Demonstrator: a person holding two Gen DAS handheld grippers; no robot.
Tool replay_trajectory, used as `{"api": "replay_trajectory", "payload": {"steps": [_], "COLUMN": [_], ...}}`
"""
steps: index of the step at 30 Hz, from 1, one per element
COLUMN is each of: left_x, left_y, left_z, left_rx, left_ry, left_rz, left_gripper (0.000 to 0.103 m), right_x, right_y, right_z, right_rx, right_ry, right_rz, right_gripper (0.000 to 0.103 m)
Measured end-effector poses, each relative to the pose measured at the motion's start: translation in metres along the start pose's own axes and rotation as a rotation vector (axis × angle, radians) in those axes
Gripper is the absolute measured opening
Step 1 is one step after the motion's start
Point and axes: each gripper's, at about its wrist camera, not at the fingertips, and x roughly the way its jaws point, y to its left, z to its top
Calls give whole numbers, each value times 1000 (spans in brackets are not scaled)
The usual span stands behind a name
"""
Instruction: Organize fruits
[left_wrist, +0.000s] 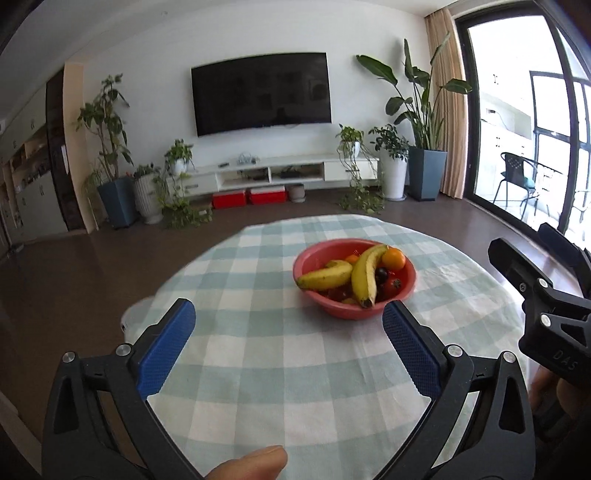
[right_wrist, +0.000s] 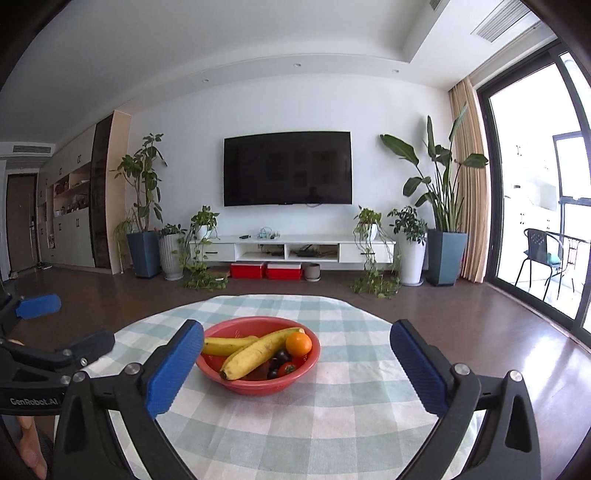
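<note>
My right gripper (right_wrist: 295, 354) gapes empty at frame bottom; the red bowl (right_wrist: 258, 384) with bananas (right_wrist: 258, 352) sits centre.

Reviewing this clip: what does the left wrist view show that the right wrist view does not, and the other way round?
Only the left wrist view: a thumb tip at the bottom edge, and the right hand-held gripper entering from the right.

Only the right wrist view: ceiling vents, the door at far left, and the left hand-held gripper entering from the left.

Both: the red bowl with two bananas, an orange and small dark and red fruits, on the checked tablecloth; each view's own jaws are wide open and empty.
</note>
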Motion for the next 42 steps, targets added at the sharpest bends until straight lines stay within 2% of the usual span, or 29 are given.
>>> {"api": "replay_trajectory", "payload": {"steps": [1, 2, 4, 5, 8, 11, 16, 22, 29, 42], "left_x": [-3, -9, -23, -27, -33, -34, -24, -8, 8, 21], "left_y": [3, 3, -2, -5, -8, -13, -11, -3, 0, -4], "left_z": [-1, -3, -9, -11, -16, -21, -28, -36, -43, -51], "left_rx": [-24, -31, -1, 6, -9, -2, -37, -76, -86, -78], "left_ry": [20, 4, -46, -45, 0, 13, 56, 103, 131, 163], "left_rz": [-25, -17, 42, 48, -2, 21, 31, 40, 49, 63], "left_gripper": [103, 103, 103, 103, 103, 103, 103, 103, 103, 103], "right_x": [-7, -15, -27, -32, -41, -47, -45, -31, -18, -11], "right_y": [4, 7, 11, 14, 19, 21, 19, 12, 8, 4], "right_z": [4, 7, 13, 16, 22, 23, 18, 3, -25, -47], "right_rx": [-10, -19, -36, -42, -53, -64, -69, -36, 26, 44], "right_ry": [-17, -34, -63, -71, -81, -82, -18, 157, 319, 389], "right_rz": [-4, -5, -7, -9, -18, -23, -58, -59, -45, -22], "right_gripper": [103, 103, 103, 103, 103, 103, 103, 103, 103, 103]}}
